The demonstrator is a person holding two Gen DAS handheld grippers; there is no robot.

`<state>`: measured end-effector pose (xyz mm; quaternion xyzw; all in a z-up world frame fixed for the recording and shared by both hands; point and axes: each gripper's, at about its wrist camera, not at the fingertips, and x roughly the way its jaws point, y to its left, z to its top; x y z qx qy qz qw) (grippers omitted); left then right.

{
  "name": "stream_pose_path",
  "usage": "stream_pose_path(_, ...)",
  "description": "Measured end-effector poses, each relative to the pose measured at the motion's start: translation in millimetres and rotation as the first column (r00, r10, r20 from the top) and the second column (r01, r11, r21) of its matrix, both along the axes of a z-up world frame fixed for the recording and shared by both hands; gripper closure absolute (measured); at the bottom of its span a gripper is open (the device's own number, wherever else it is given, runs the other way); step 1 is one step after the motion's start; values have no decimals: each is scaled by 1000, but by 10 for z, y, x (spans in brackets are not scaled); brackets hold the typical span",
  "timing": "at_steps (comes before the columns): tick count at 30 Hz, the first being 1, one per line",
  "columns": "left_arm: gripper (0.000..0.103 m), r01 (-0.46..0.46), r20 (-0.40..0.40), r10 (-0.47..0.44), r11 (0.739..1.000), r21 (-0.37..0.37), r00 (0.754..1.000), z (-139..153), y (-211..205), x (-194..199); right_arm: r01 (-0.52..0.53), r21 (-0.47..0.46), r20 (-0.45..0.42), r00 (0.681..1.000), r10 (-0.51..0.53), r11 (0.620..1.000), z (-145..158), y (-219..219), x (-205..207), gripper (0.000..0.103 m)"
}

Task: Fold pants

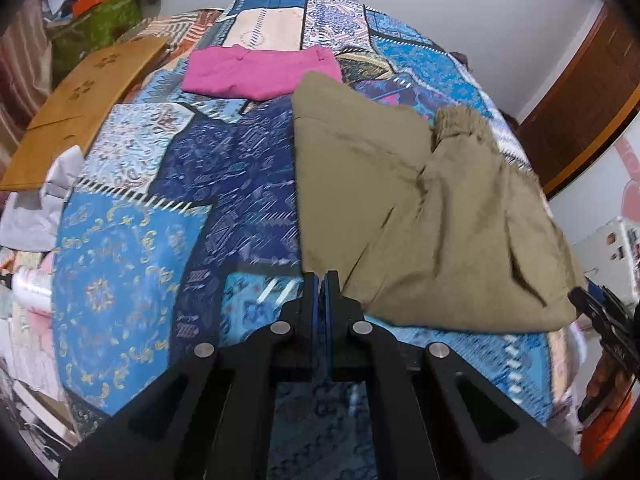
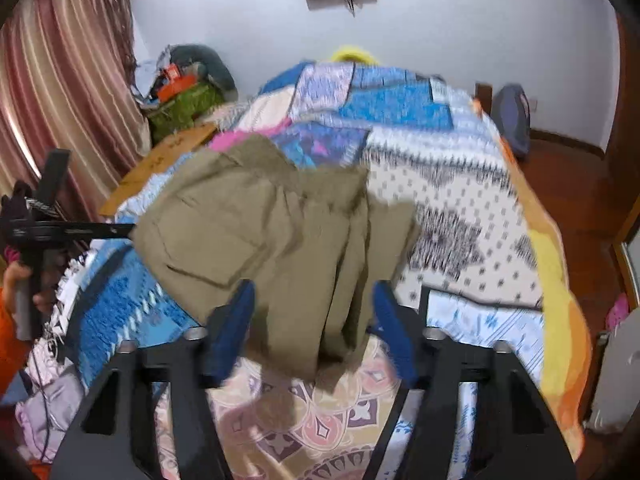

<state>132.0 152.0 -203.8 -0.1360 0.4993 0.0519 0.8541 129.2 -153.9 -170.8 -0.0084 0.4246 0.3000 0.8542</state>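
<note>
Khaki pants (image 1: pixel 400 200) lie partly folded on the patchwork bedspread (image 1: pixel 140 260). In the left wrist view my left gripper (image 1: pixel 322 280) is shut, its tips pinching the pants' near left corner. The right wrist view shows that gripper (image 2: pixel 128 230) meeting the same edge of the pants (image 2: pixel 260 220). My right gripper (image 2: pixel 313 286) has a bunched fold of khaki cloth filling the gap between its blue pads (image 2: pixel 236 320). That fold hangs a little above the cover. From the left, the right gripper (image 1: pixel 580 300) sits at the pants' near right corner.
A folded pink garment (image 1: pixel 260 72) lies further up the bed. A brown board (image 1: pixel 80 112) rests along the bed's left side, with loose clothes below it. A curtain (image 2: pixel 60 80) and a green bag (image 2: pixel 184 108) stand left; a backpack (image 2: pixel 514 120) sits on the wooden floor at right.
</note>
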Motion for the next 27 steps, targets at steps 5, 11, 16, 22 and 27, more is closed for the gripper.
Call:
stream_pose_path(5,100,-24,-29,28,993,115,999,-7,35,-124,26,-14,2,1000,-26,1000,-93,-44,26,70)
stream_pose_path(11,97,13,55,-22,988,154,998,365,-12,1,73,11,-12,997,-73,997,35,-189,109,70)
stream_pose_path(16,92,123,91,-137,981,151,986,546,-336,333,88,45,16,996,-89,995,173,-212,215,70)
stream_pose_path(22,83,264,105,-273,960,94,956,541,-826,837,56,-13,30,998,-55,998,116,4,472,56)
stream_pose_path(27,83,327,61,-336,936,131,940,319,-1094,1191,20,-18,15,1000,-20,1000,-23,165,664,49)
